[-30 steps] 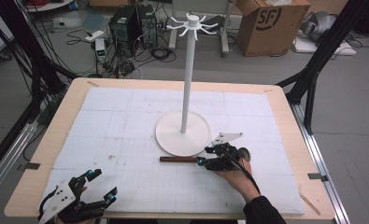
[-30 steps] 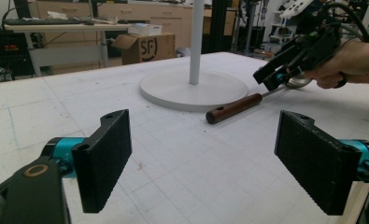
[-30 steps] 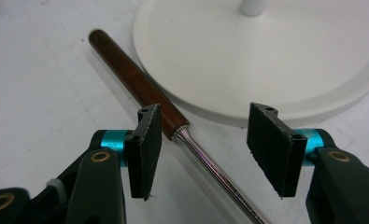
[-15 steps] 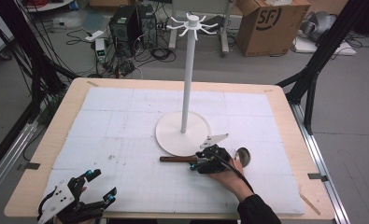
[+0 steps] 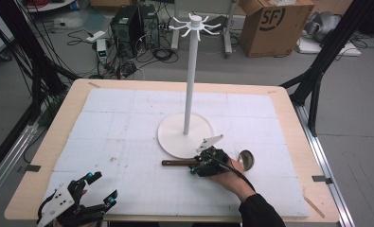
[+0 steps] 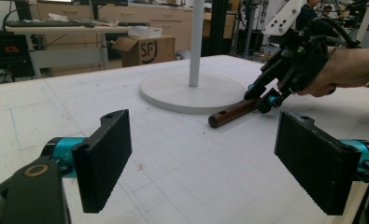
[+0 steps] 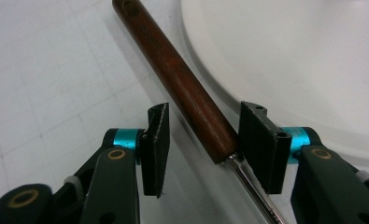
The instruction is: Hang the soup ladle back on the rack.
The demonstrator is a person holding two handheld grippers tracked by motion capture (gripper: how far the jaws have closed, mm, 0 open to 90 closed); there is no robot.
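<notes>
A ladle lies on the white mat in front of the stand, its brown wooden handle [image 5: 175, 162] pointing left and its metal bowl [image 5: 246, 159] to the right. My right gripper [image 5: 197, 168] is lowered over the handle's inner end. In the right gripper view the handle [image 7: 182, 79] runs between the pads of my right gripper [image 7: 203, 149]. The jaws have just been closing; the left pad still stands clear of the wood. My left gripper [image 5: 102, 187] rests wide open at the table's front left, with nothing between the pads of my left gripper [image 6: 203, 158].
A tall white hook stand rises from a round base [image 5: 175, 137] mid-table, just behind the ladle; the base [image 7: 289, 56] lies close beside the right jaw. The wooden table edge [image 5: 47, 142] frames the mat. Boxes, cables and black frame legs stand on the floor beyond.
My right gripper has slid left along the ladle toward the wooden handle, uncovering the metal bowl, and its jaws have narrowed. The left gripper has stayed put.
</notes>
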